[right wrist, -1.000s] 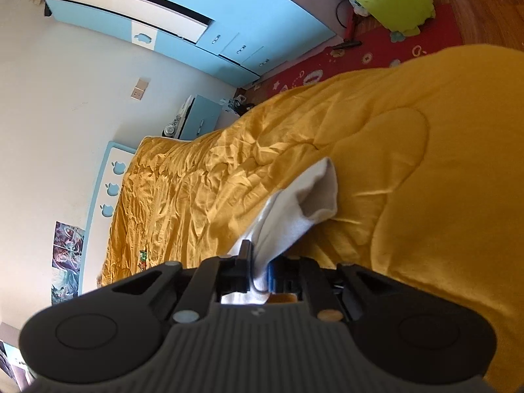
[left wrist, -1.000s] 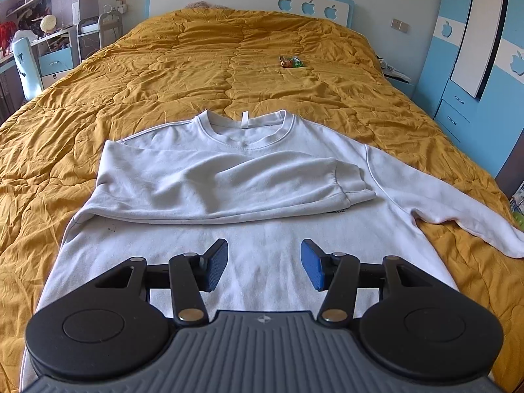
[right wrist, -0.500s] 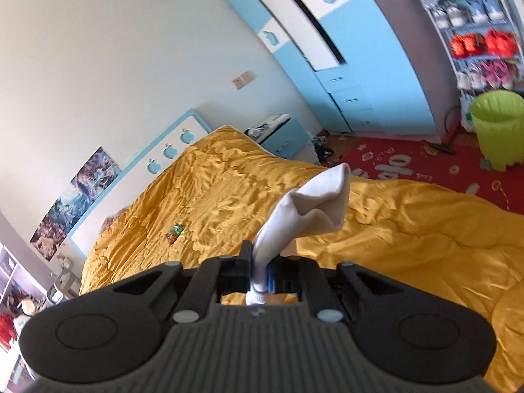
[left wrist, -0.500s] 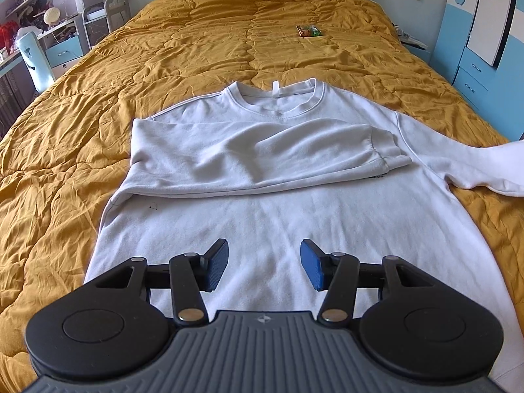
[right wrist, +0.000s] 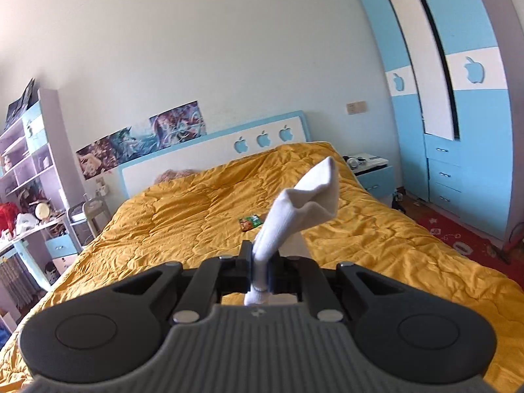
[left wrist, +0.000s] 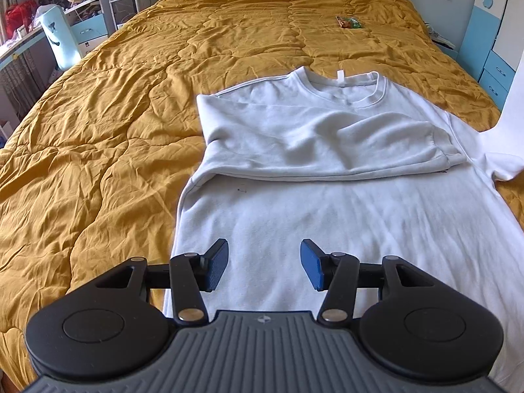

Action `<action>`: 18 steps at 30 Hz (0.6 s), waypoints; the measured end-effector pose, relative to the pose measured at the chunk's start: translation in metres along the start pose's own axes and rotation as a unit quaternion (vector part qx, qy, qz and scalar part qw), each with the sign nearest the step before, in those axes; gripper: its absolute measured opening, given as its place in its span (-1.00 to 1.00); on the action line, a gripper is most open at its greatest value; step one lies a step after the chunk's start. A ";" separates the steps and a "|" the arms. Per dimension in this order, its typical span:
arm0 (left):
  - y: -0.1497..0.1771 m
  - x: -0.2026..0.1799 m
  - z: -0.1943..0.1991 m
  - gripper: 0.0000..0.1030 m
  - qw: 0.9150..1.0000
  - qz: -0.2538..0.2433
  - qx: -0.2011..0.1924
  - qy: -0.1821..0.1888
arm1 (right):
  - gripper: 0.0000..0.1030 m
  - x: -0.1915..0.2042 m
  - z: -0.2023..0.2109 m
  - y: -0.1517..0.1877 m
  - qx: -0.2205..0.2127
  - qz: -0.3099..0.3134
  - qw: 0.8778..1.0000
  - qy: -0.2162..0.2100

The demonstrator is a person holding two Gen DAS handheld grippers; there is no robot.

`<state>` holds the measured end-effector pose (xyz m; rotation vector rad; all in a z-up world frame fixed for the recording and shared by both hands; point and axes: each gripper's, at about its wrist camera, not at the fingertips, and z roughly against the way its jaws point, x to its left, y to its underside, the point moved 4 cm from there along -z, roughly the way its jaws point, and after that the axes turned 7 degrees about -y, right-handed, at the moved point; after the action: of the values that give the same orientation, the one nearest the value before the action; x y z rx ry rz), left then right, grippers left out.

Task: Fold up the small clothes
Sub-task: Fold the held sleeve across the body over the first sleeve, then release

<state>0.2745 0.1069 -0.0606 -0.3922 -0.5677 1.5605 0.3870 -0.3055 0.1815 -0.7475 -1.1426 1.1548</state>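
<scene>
White long-sleeved cotton sweatshirt (left wrist: pixel 344 196) lies flat at the foot end of the mustard-yellow quilted bedspread (left wrist: pixel 131 131). 1 sleeve is already folded across the chest.

Right gripper (right wrist: pixel 260 271), clamped tight on the other sleeve's cuff (right wrist: pixel 304 203), has swung up off the bedspread's right edge since 1 second ago. The 2nd sleeve fold looks underway.

Left gripper (left wrist: pixel 262 263) hovers wide, empty, above the hem.

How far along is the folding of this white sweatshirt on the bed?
Done: one sleeve already lies folded across the chest of the white sweatshirt. In hand: the right gripper is shut on the other sleeve's cuff, lifted above the yellow quilt. The left gripper hangs open over the hem, holding nothing. Left: laying that sleeve across, then folding the body.
</scene>
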 end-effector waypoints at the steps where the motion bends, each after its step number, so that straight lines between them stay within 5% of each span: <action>1: 0.000 0.006 -0.002 0.18 1.000 0.006 -0.002 0.000 | -0.93 0.017 -0.008 0.006 0.005 0.002 1.000 -0.009; 11: 0.005 0.069 -0.029 0.18 0.998 0.067 -0.011 0.006 | -0.93 0.176 -0.092 0.103 0.086 0.052 0.991 -0.091; 18: 0.019 0.098 -0.055 0.18 0.996 0.090 0.009 0.013 | -0.93 0.271 -0.145 0.212 0.156 0.171 0.964 -0.131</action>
<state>0.2825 0.2101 -0.1076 -0.4591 -0.5094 1.7290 0.4593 0.0268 0.0266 -0.5698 -1.0331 1.7218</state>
